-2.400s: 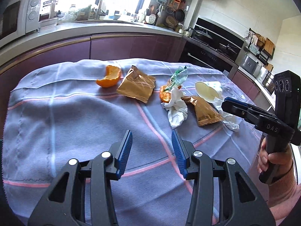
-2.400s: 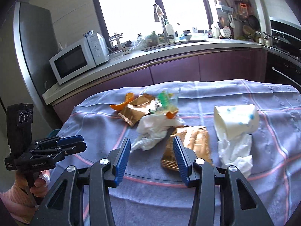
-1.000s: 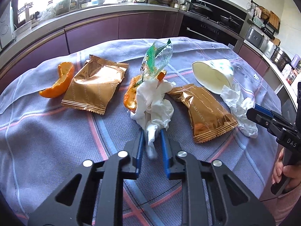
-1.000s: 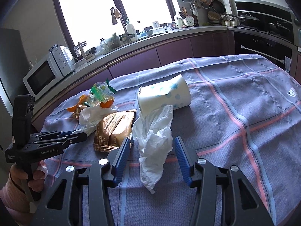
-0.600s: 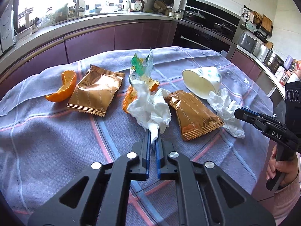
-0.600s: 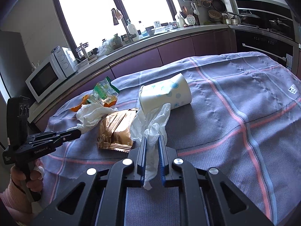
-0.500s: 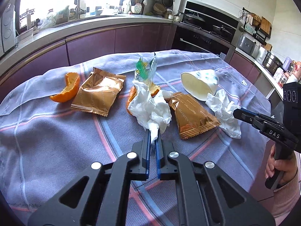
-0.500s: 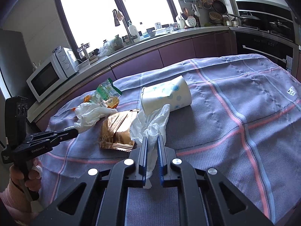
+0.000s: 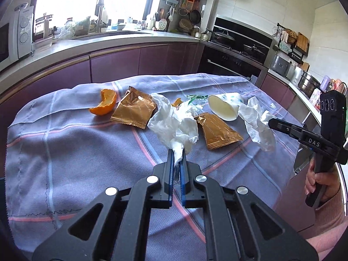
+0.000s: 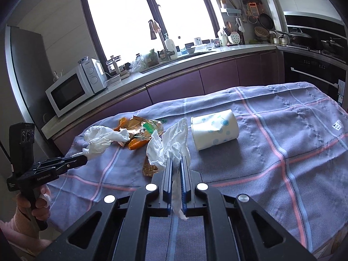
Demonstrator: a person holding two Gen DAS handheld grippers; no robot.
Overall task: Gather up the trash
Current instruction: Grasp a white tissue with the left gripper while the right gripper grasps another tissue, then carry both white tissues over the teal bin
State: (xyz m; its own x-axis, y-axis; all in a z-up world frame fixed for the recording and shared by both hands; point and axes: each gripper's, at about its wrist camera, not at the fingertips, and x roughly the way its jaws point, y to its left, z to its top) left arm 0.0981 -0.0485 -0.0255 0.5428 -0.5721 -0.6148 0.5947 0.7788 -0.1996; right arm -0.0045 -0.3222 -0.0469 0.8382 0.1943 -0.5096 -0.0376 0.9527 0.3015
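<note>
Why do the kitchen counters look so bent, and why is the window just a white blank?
Both wrist views use fisheye lenses, so the straight grey countertop bows into a curve and the corners go black. In the right wrist view the tall window is overexposed by daylight; the blue checked tablecloth stays evenly lit and sharp.

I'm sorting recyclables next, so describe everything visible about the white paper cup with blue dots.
The white paper cup with blue dots lies on its side on the purple checked tablecloth, apart from both tools. Its body looks dented, with a loose torn flap. The left wrist view shows its open mouth and a plain cream inside, seemingly empty. A crumpled white tissue hangs beside its rim; contact is unclear.
</note>
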